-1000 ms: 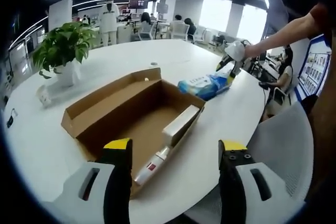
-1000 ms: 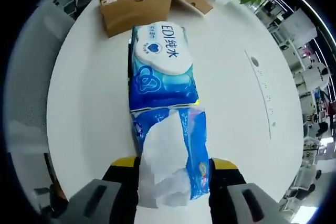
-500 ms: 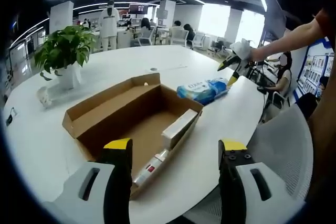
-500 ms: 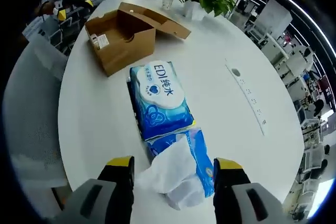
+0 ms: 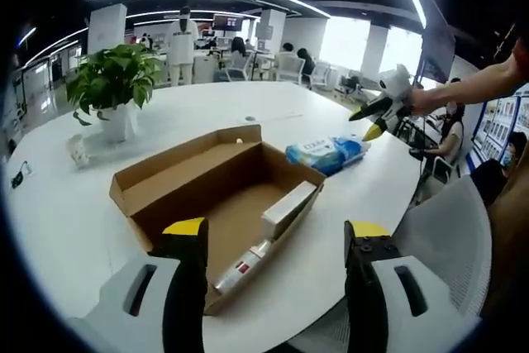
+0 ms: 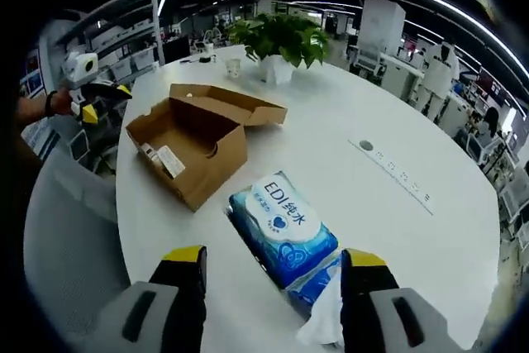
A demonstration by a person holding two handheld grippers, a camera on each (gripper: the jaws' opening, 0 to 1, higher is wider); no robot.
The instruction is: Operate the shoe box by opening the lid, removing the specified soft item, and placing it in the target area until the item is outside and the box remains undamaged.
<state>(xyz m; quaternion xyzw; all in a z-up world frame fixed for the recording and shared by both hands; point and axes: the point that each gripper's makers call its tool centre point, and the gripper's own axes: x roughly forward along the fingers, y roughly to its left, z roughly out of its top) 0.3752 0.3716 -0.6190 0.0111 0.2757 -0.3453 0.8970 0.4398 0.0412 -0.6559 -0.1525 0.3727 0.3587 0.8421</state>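
**Wipes pack out on the table, both grippers empty**

Right gripper has its jaws apart, nothing in them. The blue wipes pack lies on the white table right ahead at 12 o'clock, between the jaw tips. Shoe box sits at 11, lid flipped open. Left gripper is spread too, hovering over the box's near edge; from there the pack is at 1 o'clock. Potted plant sits at 10.

shoe box: matt brown cardboard | wipes pack: glossy plastic film
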